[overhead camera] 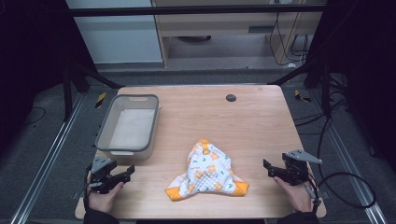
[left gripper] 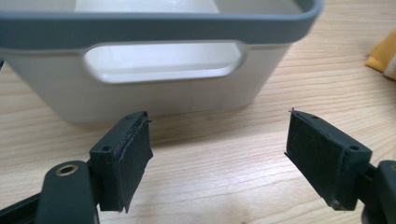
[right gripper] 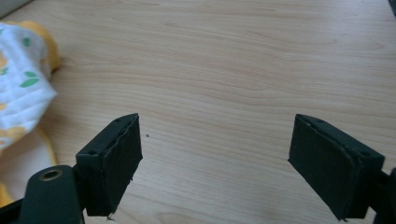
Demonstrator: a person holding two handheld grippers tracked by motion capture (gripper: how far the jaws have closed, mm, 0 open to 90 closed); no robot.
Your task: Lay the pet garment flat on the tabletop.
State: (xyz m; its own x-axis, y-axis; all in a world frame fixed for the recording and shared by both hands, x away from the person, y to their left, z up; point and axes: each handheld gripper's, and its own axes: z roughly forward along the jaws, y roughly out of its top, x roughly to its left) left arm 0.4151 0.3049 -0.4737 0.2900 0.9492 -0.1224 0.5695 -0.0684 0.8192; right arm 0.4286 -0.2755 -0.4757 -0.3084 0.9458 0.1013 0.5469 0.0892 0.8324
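Observation:
A crumpled white cloth (overhead camera: 207, 175) with orange prints and orange trim lies on the wooden table (overhead camera: 252, 116), near its front middle. Its orange edge (left gripper: 384, 58) peeks in at the right of the left gripper view, and its white and orange folds (right gripper: 21, 88) lie at the left of the right gripper view. My left gripper (overhead camera: 126, 172) is open at the front left, just before the grey bin (overhead camera: 127, 128), with nothing between its jaws. My right gripper (overhead camera: 267, 169) is open at the front right, a little to the right of the cloth, over bare wood.
The grey bin (left gripper: 159, 56) with a handle slot stands on the left half of the table, close to my left gripper (left gripper: 218, 158). A small dark round cap (overhead camera: 230, 98) is set in the far table top. Cables and frame legs surround the table on the floor.

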